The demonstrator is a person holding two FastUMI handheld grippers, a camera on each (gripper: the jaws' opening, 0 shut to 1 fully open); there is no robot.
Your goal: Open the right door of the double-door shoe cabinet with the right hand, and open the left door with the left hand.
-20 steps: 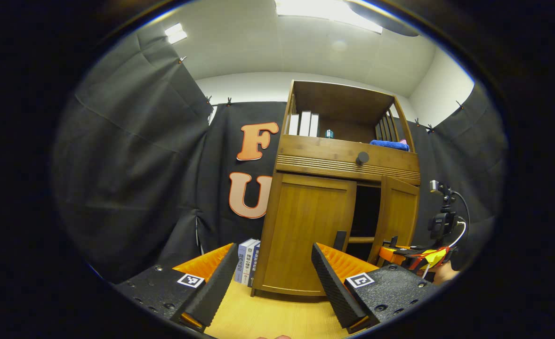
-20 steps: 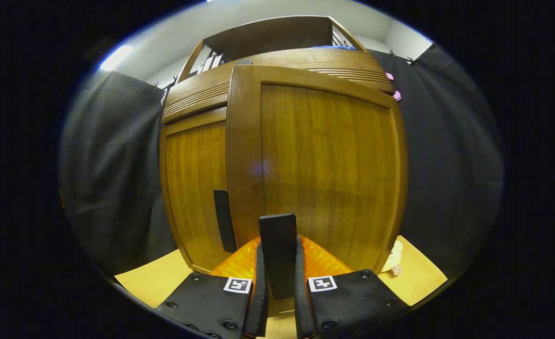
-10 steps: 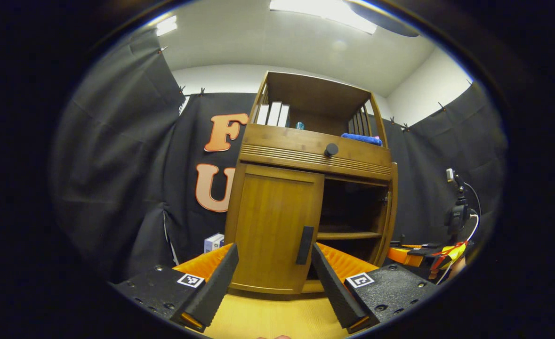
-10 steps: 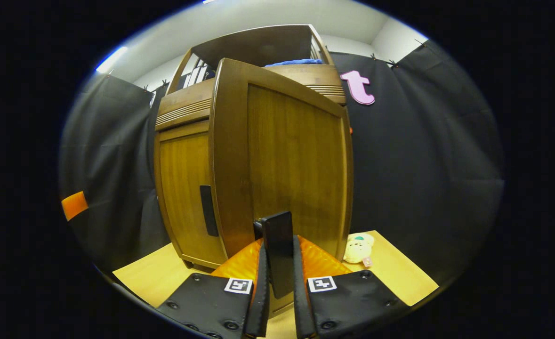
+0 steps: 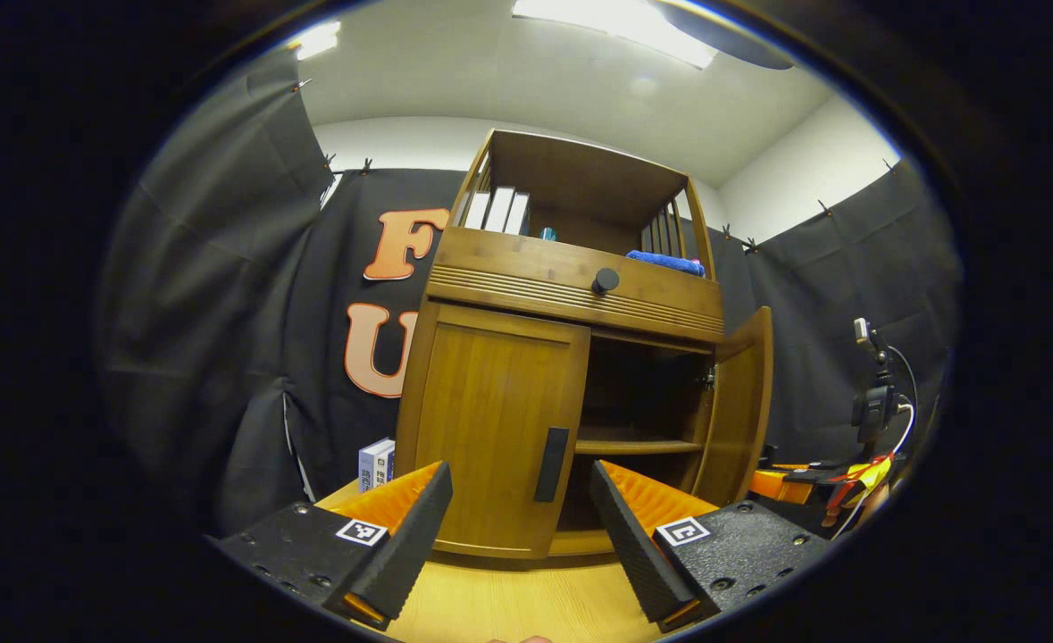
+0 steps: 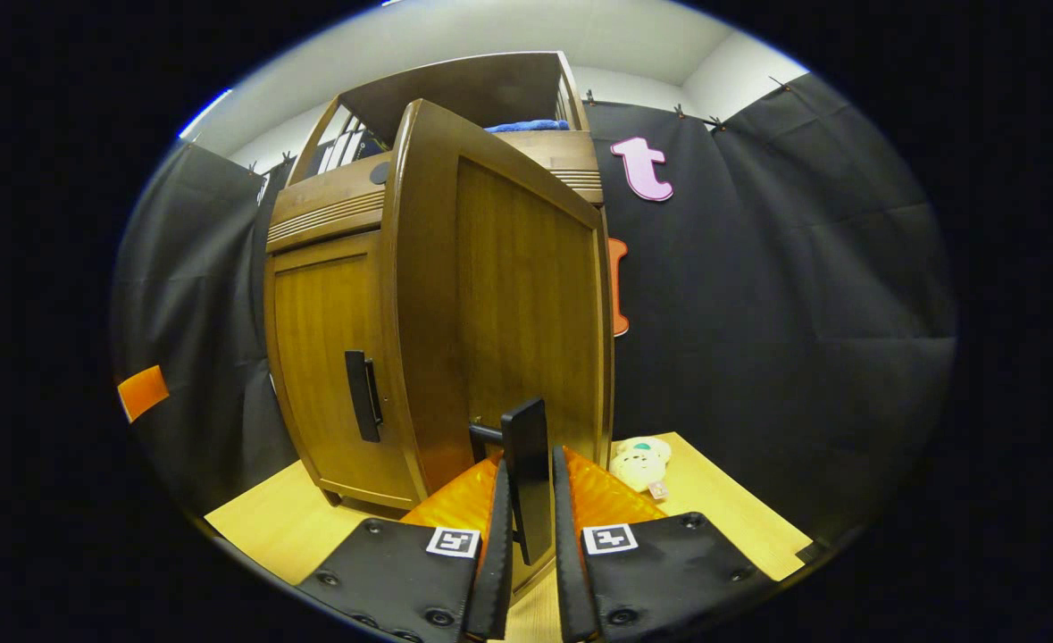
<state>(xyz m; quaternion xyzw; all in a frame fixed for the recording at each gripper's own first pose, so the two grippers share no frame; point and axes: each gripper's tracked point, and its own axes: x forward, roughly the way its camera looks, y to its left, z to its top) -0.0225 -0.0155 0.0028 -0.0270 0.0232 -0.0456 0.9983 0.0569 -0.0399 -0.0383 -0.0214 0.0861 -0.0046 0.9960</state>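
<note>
On the pale wooden tabletop point(image 5: 508, 603), ringed by black cloth walls under a white ceiling with bright lights, stands the shoe cabinet point(image 5: 571, 286), tall and upright, its front turned toward both cameras. Up top, its open shelf carries white books point(image 5: 497, 210) and a folded blue cloth point(image 5: 666, 262), with a round dark knob point(image 5: 605, 280) on the band below. More books point(image 5: 375, 463) stand on the tabletop just beside the cabinet's left flank, and over in the right gripper view a small plush toy point(image 6: 640, 462) lies beyond the swung door.

Right door point(image 6: 499, 304) is swung out now, hinged on its vertical edge, and the inner shelf point(image 5: 638, 446) is showing behind it. The right tongs point(image 6: 526, 536) are closed tight on the right door handle point(image 6: 526, 478), a dark upright bar, both pads pressing its sides.

Left door point(image 5: 490, 429) sits closed, flush, its left door handle point(image 5: 551, 464) running vertically near the centre edge. The left tongs point(image 5: 522, 536) are spread wide, holding nothing, short of that handle, which sits framed between the fingers. Nothing blocks the way to it.
</note>
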